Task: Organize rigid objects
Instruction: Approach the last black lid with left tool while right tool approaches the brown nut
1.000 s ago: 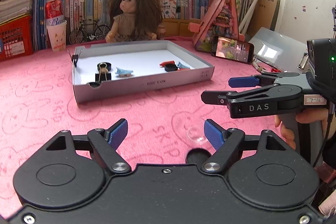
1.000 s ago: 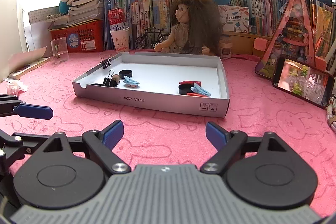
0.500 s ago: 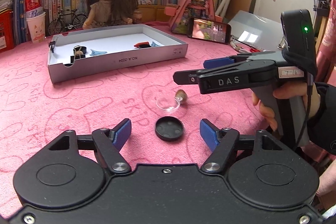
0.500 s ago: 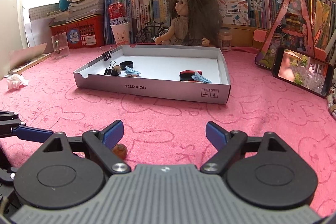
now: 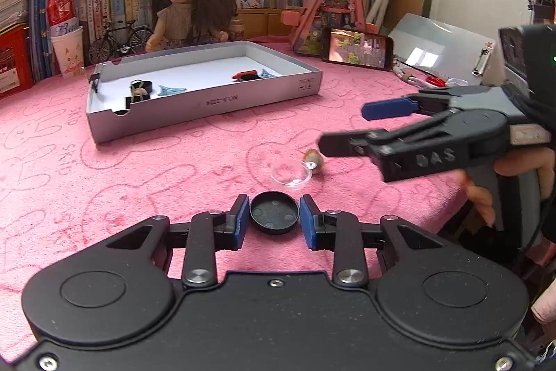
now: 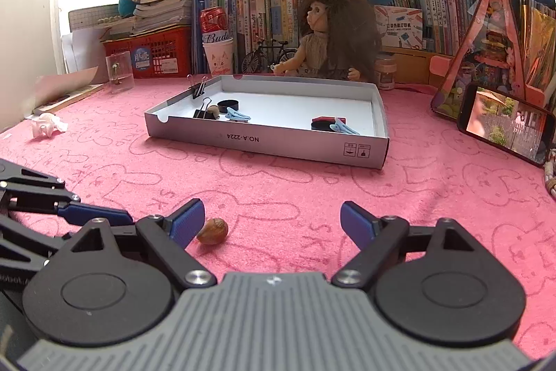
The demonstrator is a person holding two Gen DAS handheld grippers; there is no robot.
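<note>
A black round cap (image 5: 274, 212) lies on the pink cloth, and my left gripper (image 5: 274, 218) is shut on it, a blue pad touching each side. A clear round lid (image 5: 291, 172) and a brown nut (image 5: 312, 158) lie just beyond it. My right gripper (image 6: 271, 219) is open, low over the cloth, with the nut (image 6: 212, 231) beside its left fingertip. It also shows in the left wrist view (image 5: 354, 124), open, over the nut. The grey tray (image 6: 267, 138) holds binder clips, blue hair clips, black caps and a red piece.
A doll (image 6: 330, 37), books, a red basket (image 6: 146, 53), a can in a paper cup (image 6: 216, 47) and a toy bicycle line the back. A phone (image 6: 504, 124) leans at the right. A crumpled paper (image 6: 47, 127) lies at the left.
My left gripper has moved forward and closed on the black cap. My right gripper has come down nearer the nut and stays open.
</note>
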